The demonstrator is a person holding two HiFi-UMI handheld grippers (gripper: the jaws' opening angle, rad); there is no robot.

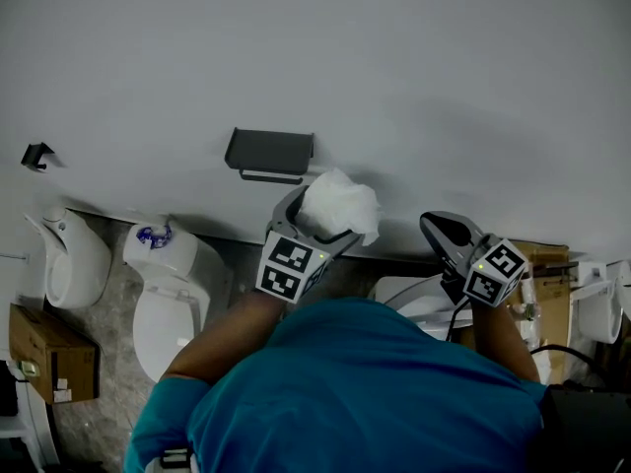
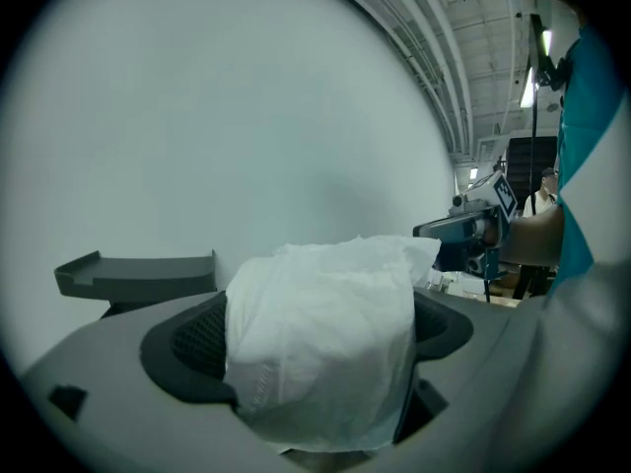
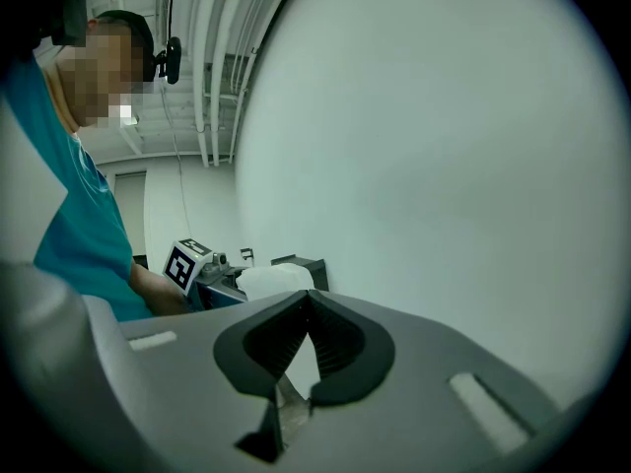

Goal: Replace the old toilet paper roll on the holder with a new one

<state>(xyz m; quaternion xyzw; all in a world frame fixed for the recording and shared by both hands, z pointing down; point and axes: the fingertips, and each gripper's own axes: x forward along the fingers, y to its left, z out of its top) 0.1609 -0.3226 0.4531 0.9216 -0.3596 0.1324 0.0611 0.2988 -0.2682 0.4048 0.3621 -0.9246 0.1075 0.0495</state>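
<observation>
Item: toilet paper roll [image 1: 340,201], white, its outer sheet rumpled and loose at one end, clamped across its body by the left gripper [image 1: 325,217]. The jaws are spread wide around it and press into its sides. It is raised in front of the wall, just below and right of the wall holder [image 1: 269,152], apart from it; this looks like the approach for mounting. Holder: a dark flat shelf with a bar beneath. The bar shows no roll and the shelf top looks bare, so the old roll appears to be already off. Right gripper [image 1: 449,231]: jaws pressed together with nothing between them, held off to the right near the wall, probably in reserve to steady the bar or the roll. Containers: a closed cardboard box [image 1: 41,351] on the floor at lower left, contents hidden. A second cardboard box [image 1: 545,282] behind the right gripper, contents unclear. Below the holder, a white toilet [image 1: 166,299] with its lid down.
</observation>
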